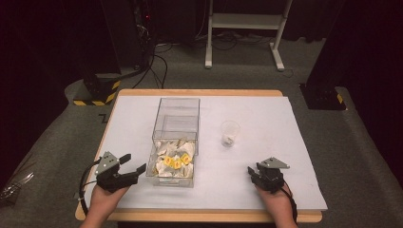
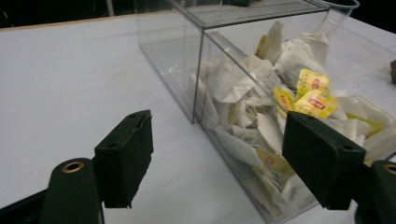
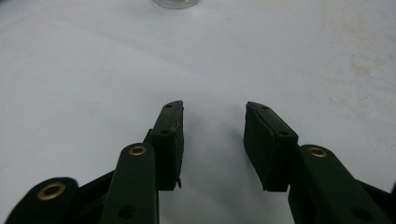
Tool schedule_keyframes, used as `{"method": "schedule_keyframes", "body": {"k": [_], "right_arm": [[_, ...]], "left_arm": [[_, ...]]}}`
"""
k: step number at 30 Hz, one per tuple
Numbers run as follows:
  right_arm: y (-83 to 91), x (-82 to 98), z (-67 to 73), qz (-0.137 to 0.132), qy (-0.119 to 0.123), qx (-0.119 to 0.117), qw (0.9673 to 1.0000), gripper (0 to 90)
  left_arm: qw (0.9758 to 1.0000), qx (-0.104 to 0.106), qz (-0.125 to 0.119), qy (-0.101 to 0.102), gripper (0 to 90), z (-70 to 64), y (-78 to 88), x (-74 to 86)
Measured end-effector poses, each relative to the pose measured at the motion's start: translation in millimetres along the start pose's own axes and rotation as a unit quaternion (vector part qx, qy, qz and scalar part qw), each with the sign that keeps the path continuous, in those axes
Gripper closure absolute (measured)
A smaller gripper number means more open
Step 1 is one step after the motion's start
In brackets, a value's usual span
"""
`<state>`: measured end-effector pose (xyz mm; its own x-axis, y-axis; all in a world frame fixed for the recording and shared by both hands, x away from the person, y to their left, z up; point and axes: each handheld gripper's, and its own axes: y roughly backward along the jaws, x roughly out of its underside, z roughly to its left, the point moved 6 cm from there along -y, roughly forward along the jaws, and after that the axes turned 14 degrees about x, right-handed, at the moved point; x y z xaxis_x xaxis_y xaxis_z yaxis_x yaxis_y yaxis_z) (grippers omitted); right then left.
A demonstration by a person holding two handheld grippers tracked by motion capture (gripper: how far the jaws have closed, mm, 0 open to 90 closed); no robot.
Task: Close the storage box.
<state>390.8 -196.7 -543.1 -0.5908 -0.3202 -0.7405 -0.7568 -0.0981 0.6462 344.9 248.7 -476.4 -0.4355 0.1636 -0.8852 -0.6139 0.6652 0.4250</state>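
A clear plastic box [image 1: 176, 124] stands on the white table cover, its near half full of white and yellow tea bags [image 1: 175, 160]. In the left gripper view the box [image 2: 187, 56] and the tea bags [image 2: 280, 102] lie just ahead to the right. My left gripper [image 1: 134, 163] hovers at the box's left near corner, open wide, nothing between its pads [image 2: 128, 156]. A small clear cup [image 1: 230, 132] stands right of the box, with something white in it. My right gripper [image 1: 253, 172] rests low at the front right, part open and empty, its fingers [image 3: 170, 140] over bare cover.
The white cover [image 1: 266, 156] spreads over a wooden table [image 1: 199, 216]. Beyond the table lie grey carpet, cables, a white frame [image 1: 244, 23] and black stands with yellow-striped feet [image 1: 95, 92]. The cup's base [image 3: 175, 3] shows at the top of the right gripper view.
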Motion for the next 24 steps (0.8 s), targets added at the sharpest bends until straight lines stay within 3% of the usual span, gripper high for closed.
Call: {"method": "schedule_keyframes", "body": {"k": [4,8,16,24], "right_arm": [[0.0,0.0,0.1,0.0,0.001,0.0,1.0,57.8],[-0.1,-0.1,0.0,0.0,0.002,-0.001,1.0,57.6],[-0.3,-0.3,-0.1,0.0,0.002,-0.003,1.0,56.9],[-0.2,-0.4,-0.1,0.0,0.002,-0.004,1.0,56.7]], "left_arm": [[0.9998,-0.008,-0.005,-0.018,25.0,-8.4,3.3,-3.5],[0.9997,0.0,-0.021,-0.012,23.4,-15.1,9.6,-6.1],[0.9994,0.023,-0.008,-0.027,18.1,-24.5,3.0,-1.6],[0.9988,0.041,-0.016,-0.022,15.5,-28.2,3.0,4.1]]}}
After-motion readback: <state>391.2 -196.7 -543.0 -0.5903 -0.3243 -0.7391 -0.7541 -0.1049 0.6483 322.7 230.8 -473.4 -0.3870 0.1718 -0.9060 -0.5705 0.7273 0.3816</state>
